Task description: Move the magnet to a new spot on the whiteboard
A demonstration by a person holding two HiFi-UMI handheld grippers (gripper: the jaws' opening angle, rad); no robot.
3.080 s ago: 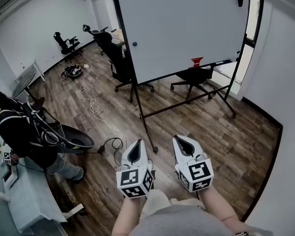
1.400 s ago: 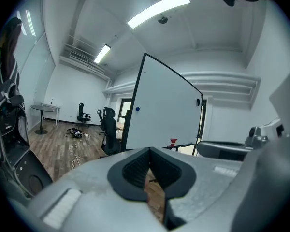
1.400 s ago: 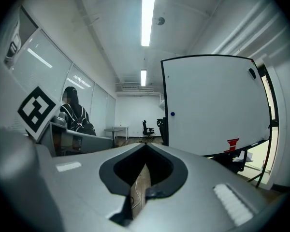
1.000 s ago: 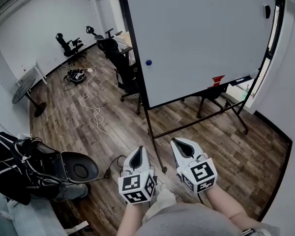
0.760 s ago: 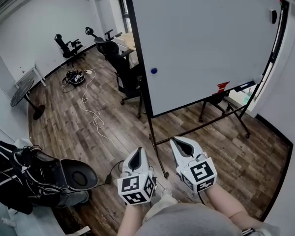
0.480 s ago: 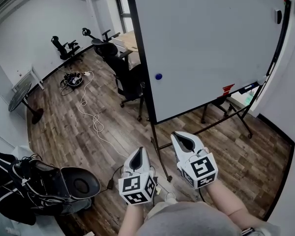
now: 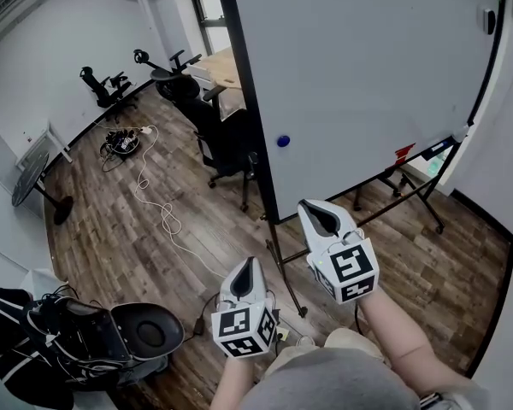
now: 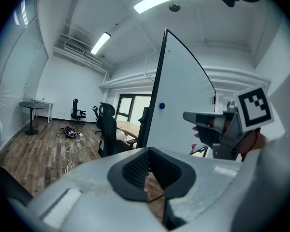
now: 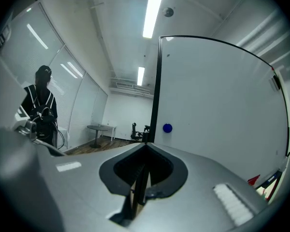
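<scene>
The magnet (image 7: pixel 283 141) is a small blue dot stuck to the whiteboard (image 7: pixel 368 67), close to the board's black left edge and about mid-height in the head view. The right gripper (image 7: pixel 318 214) is raised just below and to the right of it, clearly apart from the board. Its jaws are pressed together with nothing between them. In the right gripper view the magnet (image 9: pixel 167 128) sits just above and slightly right of the closed tips (image 9: pixel 145 146), beside the dark frame of the whiteboard (image 9: pixel 217 120).

The left gripper (image 7: pixel 246 273) hangs lower, near the bottom centre of the head view and farther from the board. In its own view the left gripper (image 8: pixel 147 150) also has its jaws closed and holds nothing, with only a sliver of floor showing behind the tips. There the magnet (image 8: pixel 161 106) is a small dot above centre, and the right gripper (image 8: pixel 217 124) juts in from the right.

The board stands on a wheeled black stand over a wood-plank floor (image 7: pixel 154 237). A black office chair (image 7: pixel 227 139) sits just left of the stand. A pale cable (image 7: pixel 158 203) snakes across the planks, and a round table (image 7: pixel 30 178) stands at the left edge.

The board's top runs out of frame. A red item (image 7: pixel 404 152) on its tray is too small to identify. A person in dark clothing (image 9: pixel 38 105) stands at the left of the right gripper view, partly behind the gripper's body.
</scene>
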